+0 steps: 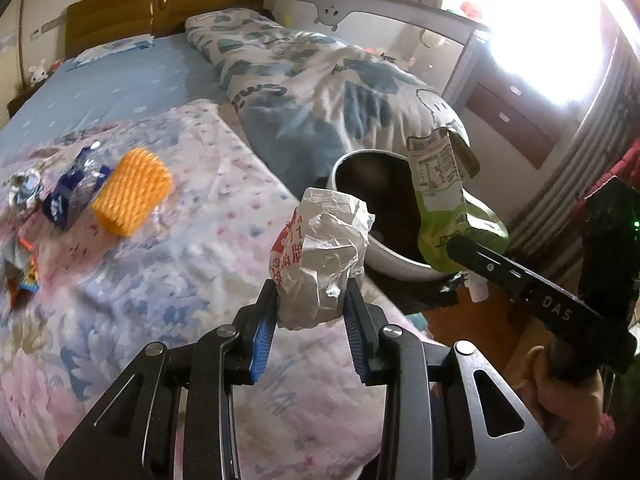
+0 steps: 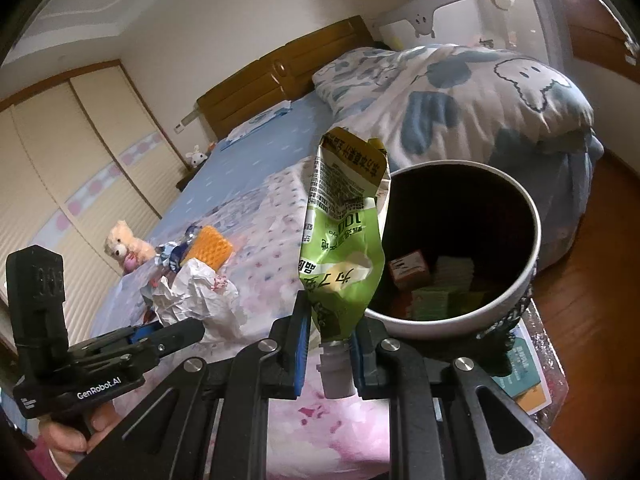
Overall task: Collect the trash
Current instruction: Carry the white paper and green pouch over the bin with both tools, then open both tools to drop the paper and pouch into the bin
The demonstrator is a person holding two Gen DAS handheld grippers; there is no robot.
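The bin (image 2: 460,248) sits at centre right of the right wrist view, beside the bed (image 2: 256,200). The pouch (image 2: 340,240) stands just left of it. Wrappers (image 1: 76,196) lie on the bed at the left wrist view's left edge.

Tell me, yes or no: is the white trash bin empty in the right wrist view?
No. The round white trash bin already holds a small brown carton and pale green packets at its bottom.

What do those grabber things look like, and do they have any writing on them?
Both are black metal. The left gripper and right gripper have blue ridged pads and silver round bolts. White lettering reads "GenRobot.AI" and "DAS". A bare hand grips the handle.
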